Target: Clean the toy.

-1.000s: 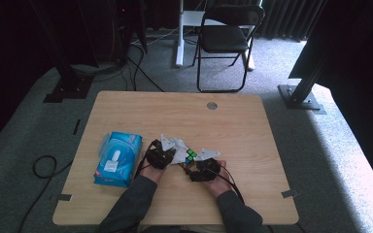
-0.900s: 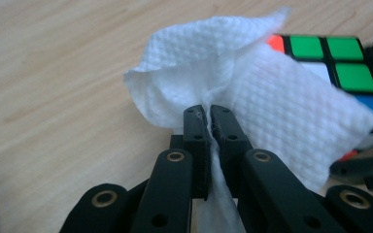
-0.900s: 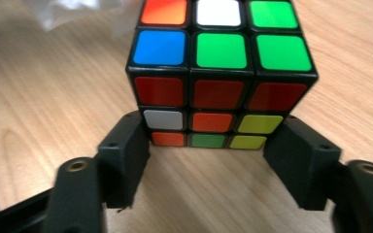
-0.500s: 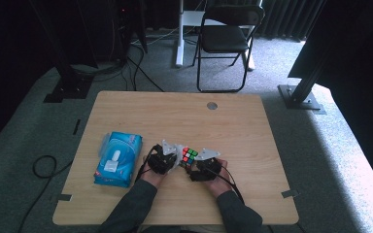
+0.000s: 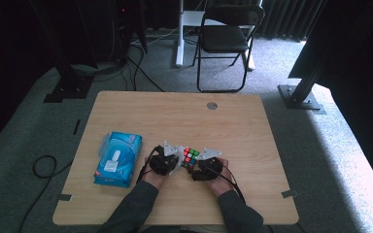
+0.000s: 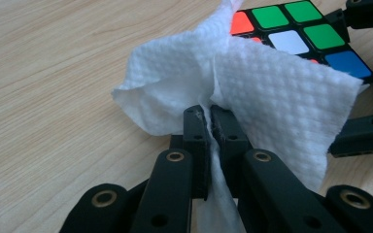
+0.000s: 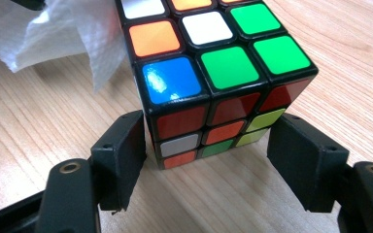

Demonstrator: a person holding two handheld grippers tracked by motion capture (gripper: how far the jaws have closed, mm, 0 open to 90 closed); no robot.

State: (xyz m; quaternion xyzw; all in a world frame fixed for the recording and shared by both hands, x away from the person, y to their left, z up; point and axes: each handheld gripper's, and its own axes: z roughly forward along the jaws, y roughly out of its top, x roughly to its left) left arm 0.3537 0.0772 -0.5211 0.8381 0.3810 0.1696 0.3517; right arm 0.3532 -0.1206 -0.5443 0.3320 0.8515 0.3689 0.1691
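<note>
A Rubik's cube point(image 5: 190, 156) stands on the wooden table point(image 5: 233, 126) near its front middle. My right gripper point(image 5: 197, 163) has its jaws against two opposite sides of the cube point(image 7: 213, 63), low down, so it point(image 7: 209, 155) is shut on it. My left gripper point(image 5: 178, 159) is shut on a white paper tissue point(image 6: 272, 97). The tissue lies against the cube's point(image 6: 291, 41) left side and over part of its top. In the left gripper view its own jaws point(image 6: 209, 114) pinch the tissue's fold. The tissue point(image 7: 63, 34) shows at the upper left of the right gripper view.
A blue pack of wipes point(image 5: 118, 158) lies on the table left of my hands. A round cable hole point(image 5: 212, 105) sits near the far edge. Beyond the table are a black folding chair point(image 5: 226, 39) and dark stand feet. A cable point(image 5: 43, 165) loops on the floor at the left.
The left gripper with the tissue has shifted slightly toward the cube. The cube's top, which looked mostly green one second ago, now shows mixed colours. The right gripper has barely moved.
</note>
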